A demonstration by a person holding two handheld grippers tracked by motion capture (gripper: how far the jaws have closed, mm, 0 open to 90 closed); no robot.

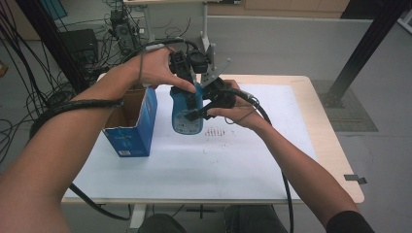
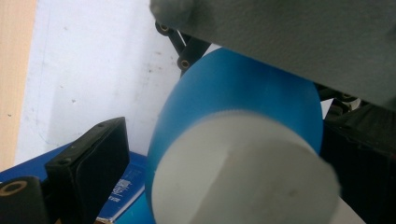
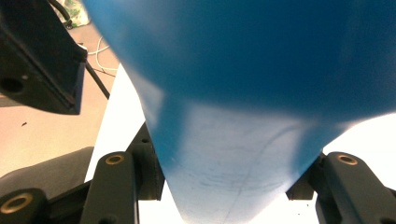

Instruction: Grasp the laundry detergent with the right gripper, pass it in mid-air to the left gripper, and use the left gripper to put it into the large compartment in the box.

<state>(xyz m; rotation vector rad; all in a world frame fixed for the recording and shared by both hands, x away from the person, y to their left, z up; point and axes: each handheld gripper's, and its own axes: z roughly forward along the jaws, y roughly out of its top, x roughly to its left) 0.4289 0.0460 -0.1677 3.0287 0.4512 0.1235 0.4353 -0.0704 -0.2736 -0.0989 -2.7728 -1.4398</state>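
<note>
We hold a blue bottle (image 1: 186,112) in the air between both grippers, above the white sheet on the table (image 1: 311,111) and just right of the open blue box (image 1: 132,127). The bottle hangs with its broad base down and its white cap end (image 2: 243,172) up toward the left gripper.

The right gripper (image 1: 206,108) is clenched on the bottle's side; in the right gripper view the blue body (image 3: 233,140) sits wedged between its two black jaws, touching both. The left gripper (image 1: 187,73) comes at the top from above. In the left gripper view the bottle lies between its jaws, with one jaw standing clear of the blue wall on the left; the other side is hidden, so we cannot tell whether that grip has closed.

We judge the step to be a handover or a joint steadying of the bottle near the box, perhaps on its way in or out. To do it well, we keep the right grip firm until the left jaws press squarely on both sides just below the cap. The plastic looks smooth and rounded, so it may slip or twist under an off-centre squeeze. We let only one hand release at a time, and we keep the bottle clear of the box flaps (image 1: 127,97).
</note>
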